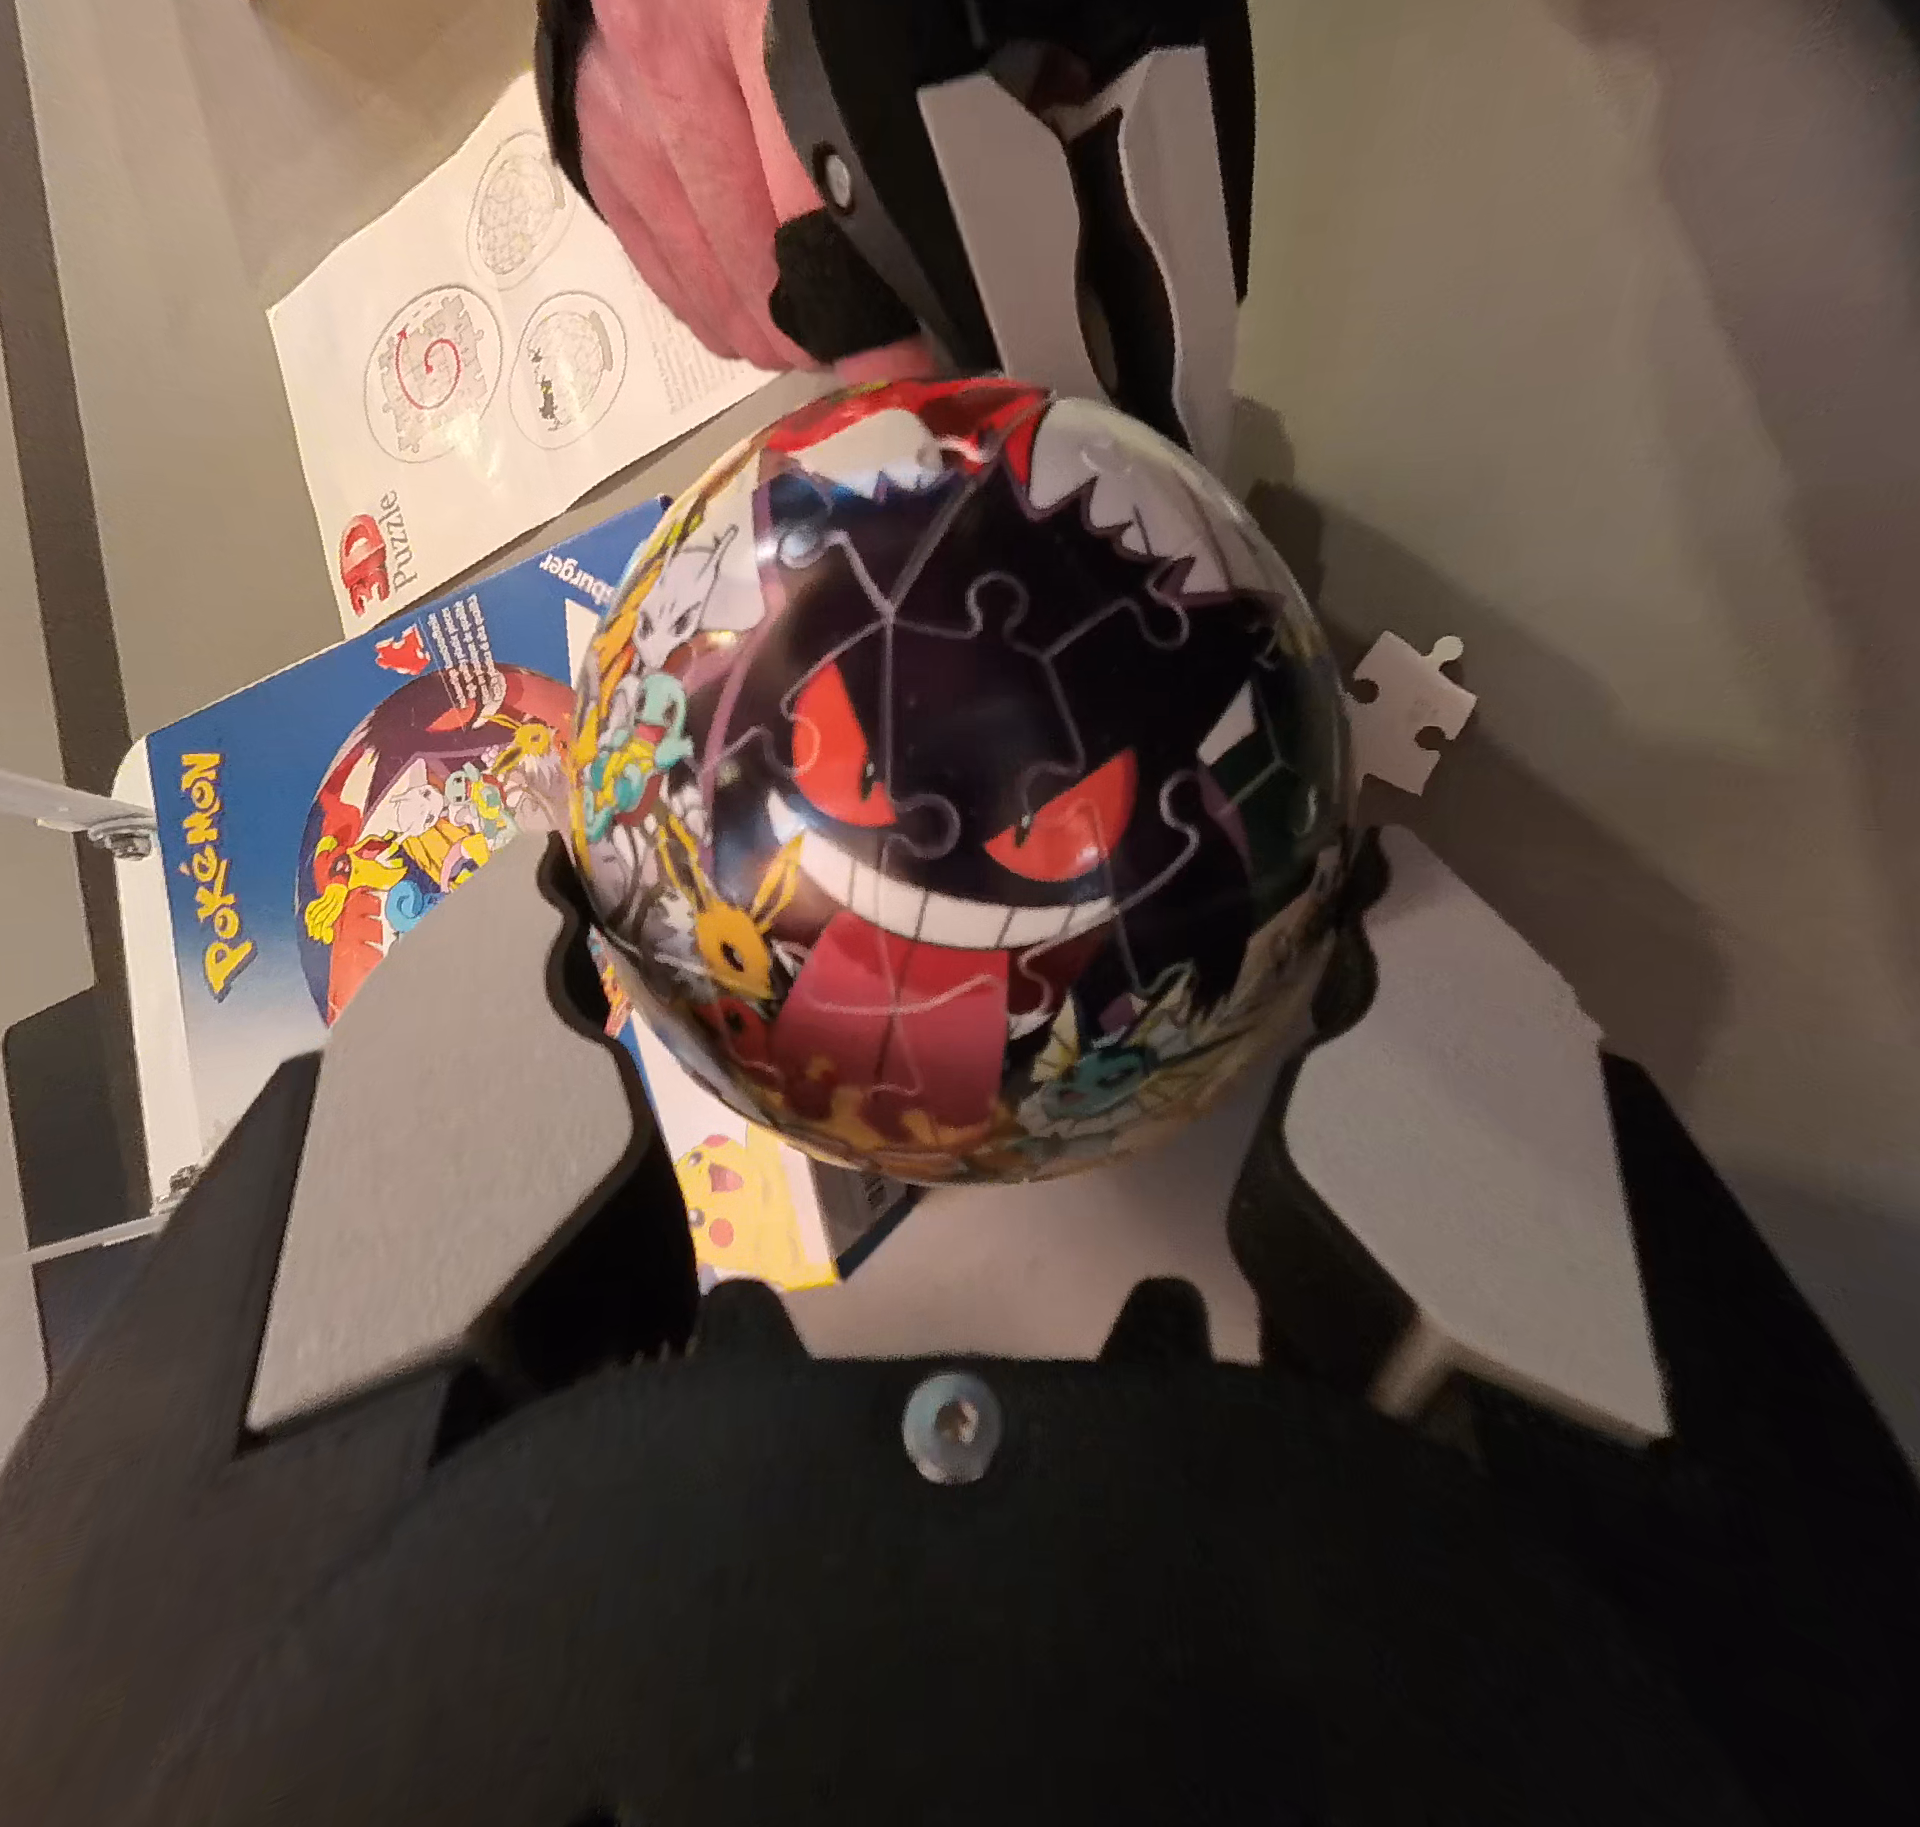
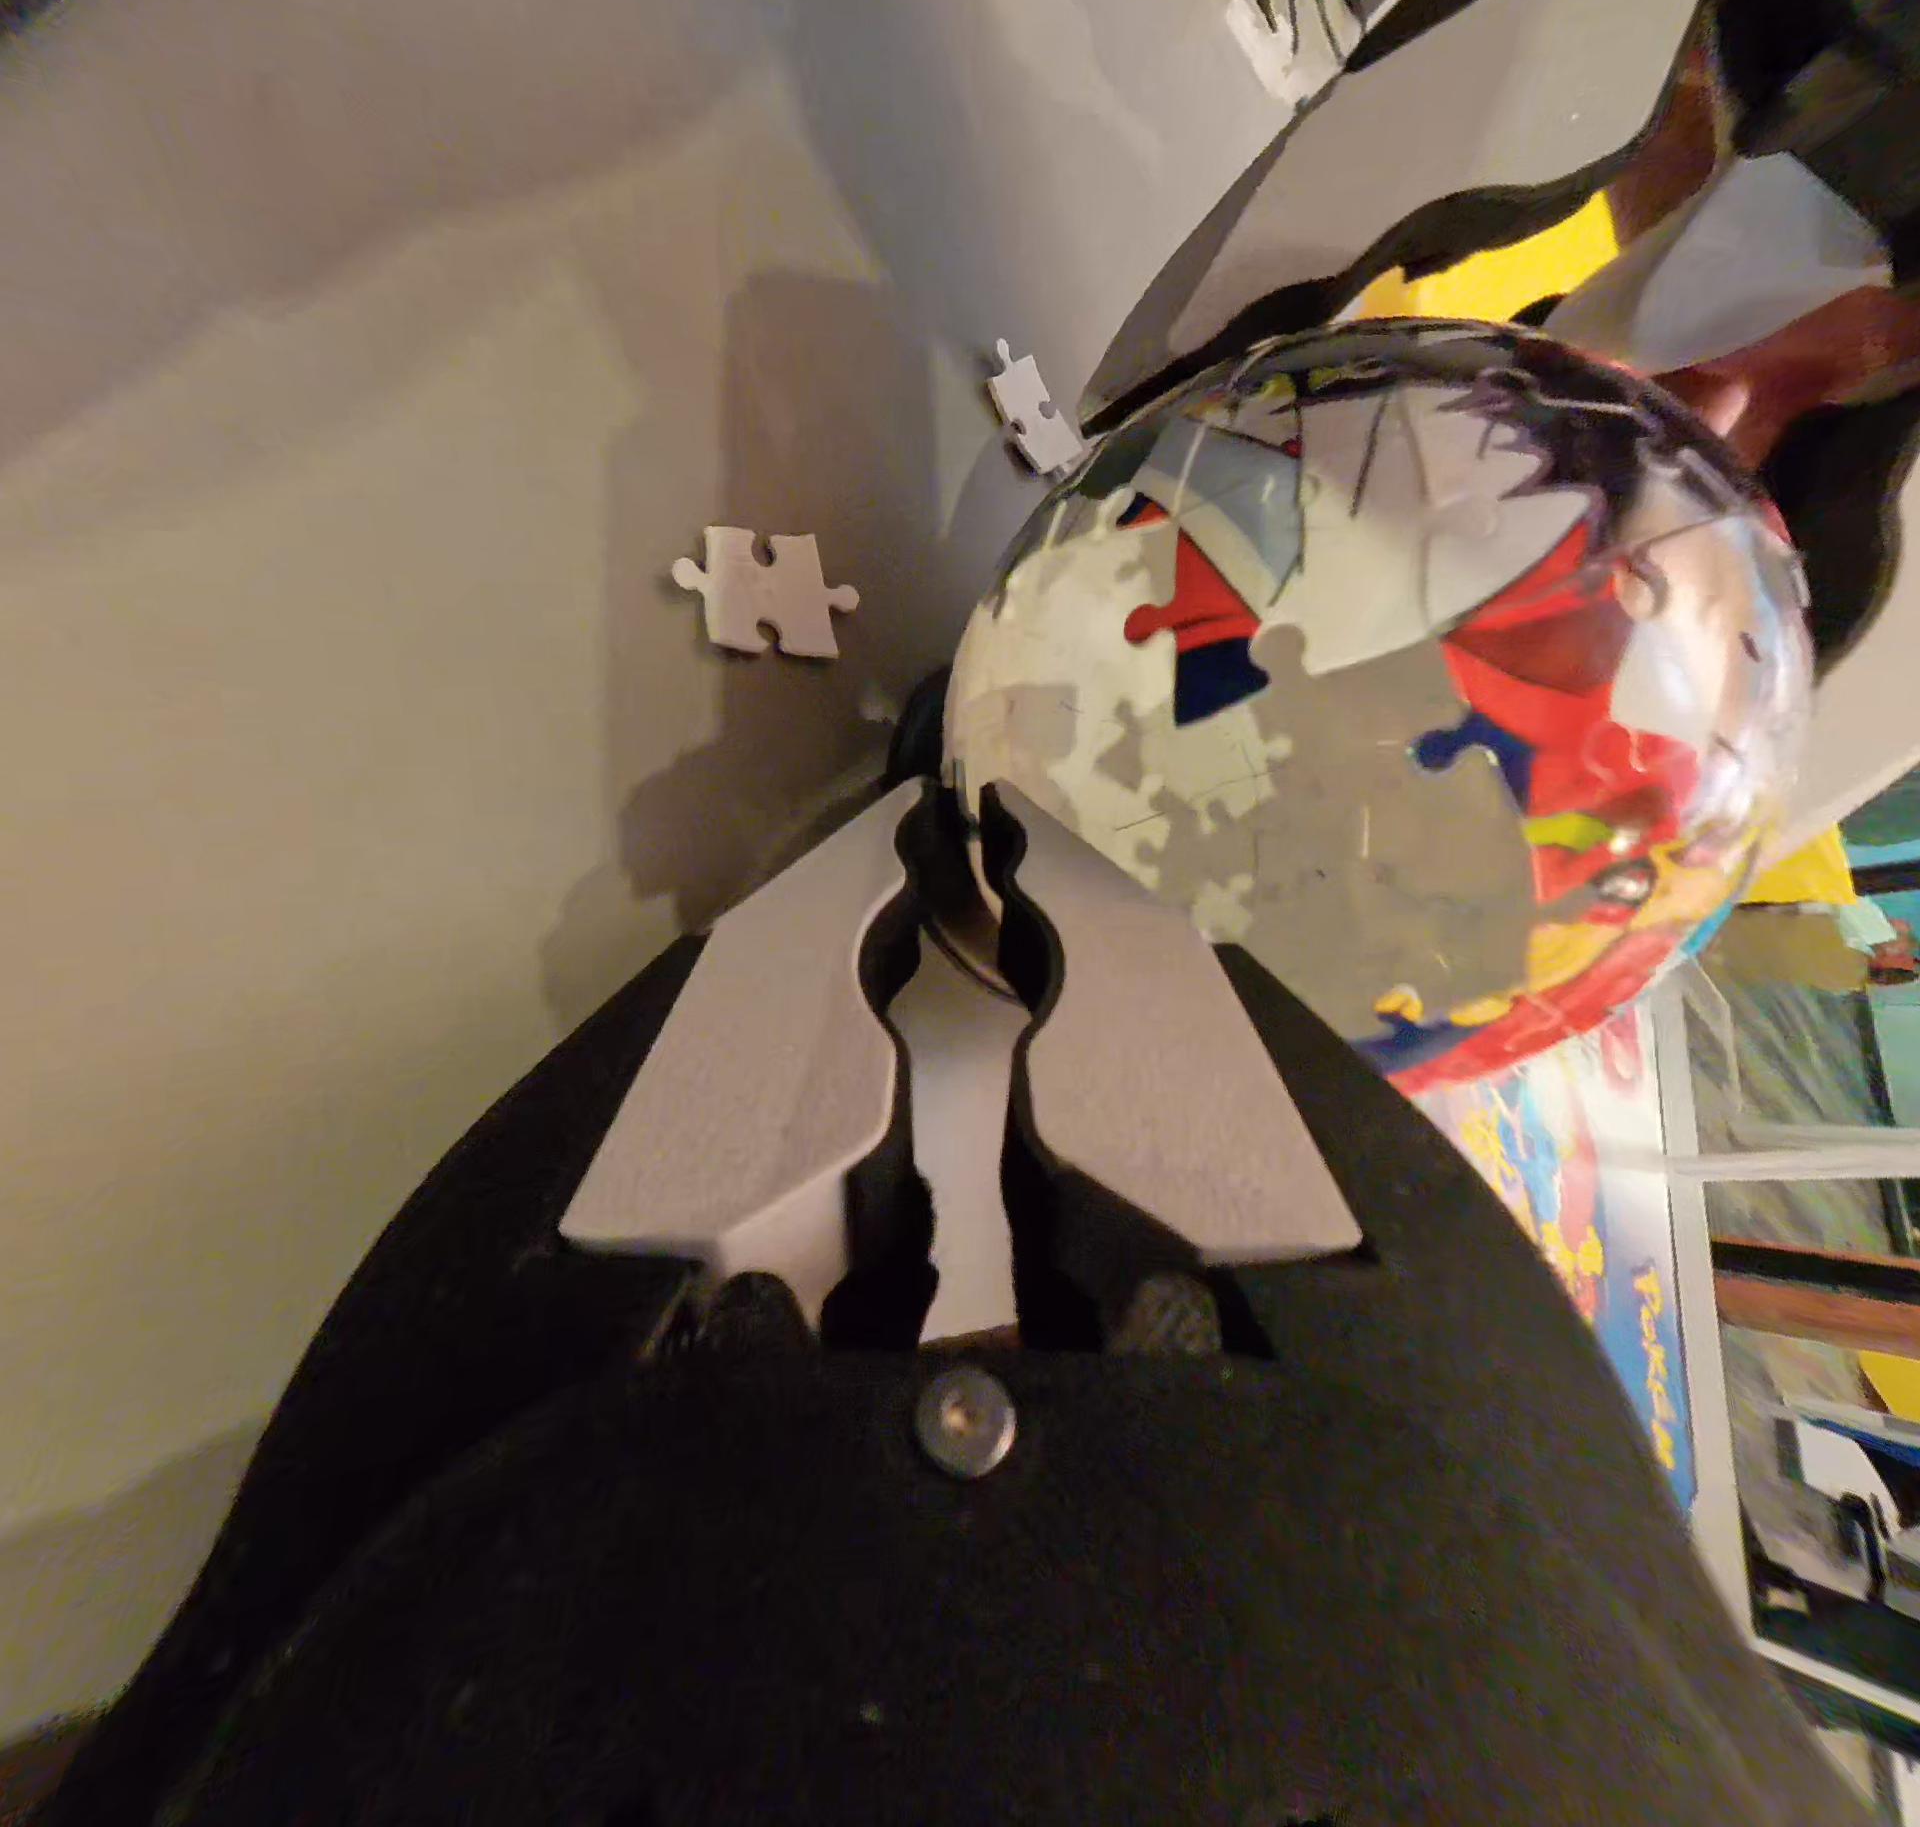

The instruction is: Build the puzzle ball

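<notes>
While I look along my left gripper point(image 1: 961, 930), its two fingers stand wide apart with the puzzle ball point(image 1: 961, 780) clamped between them, the black inner pads pressing its left and right sides. The ball is held up off the pale table point(image 1: 1610, 375), its assembled face toward the camera, showing a dark grinning figure with red eyes among other bright cartoon figures. A loose white puzzle piece point(image 1: 1413, 712) lies face down on the table just past the ball's right edge. Behind the ball on the left lies the blue puzzle box point(image 1: 270, 842), and beyond it the white instruction sheet point(image 1: 468, 354) with round diagrams. At the top, my right gripper point(image 1: 1101, 395) reaches down to the far side of the ball, my hand point(image 1: 686, 167) around its black handle.

Looking along my right gripper point(image 2: 951, 821), I see its fingers drawn nearly together, a narrow gap left between them; its tips sit right at the ball's point(image 2: 1382, 686) lower left edge, and I cannot tell whether they pinch anything. This side of the ball has an unfilled opening, with the pale backs of pieces showing inside. A left finger point(image 2: 1299, 250) lies against the ball's top. Two white pieces rest face down on the table point(image 2: 364, 427): a near piece point(image 2: 764, 603) to the left of the ball, and a far piece point(image 2: 1029, 416) close to the ball's upper edge. The box point(image 2: 1590, 1258) shows at lower right.
</notes>
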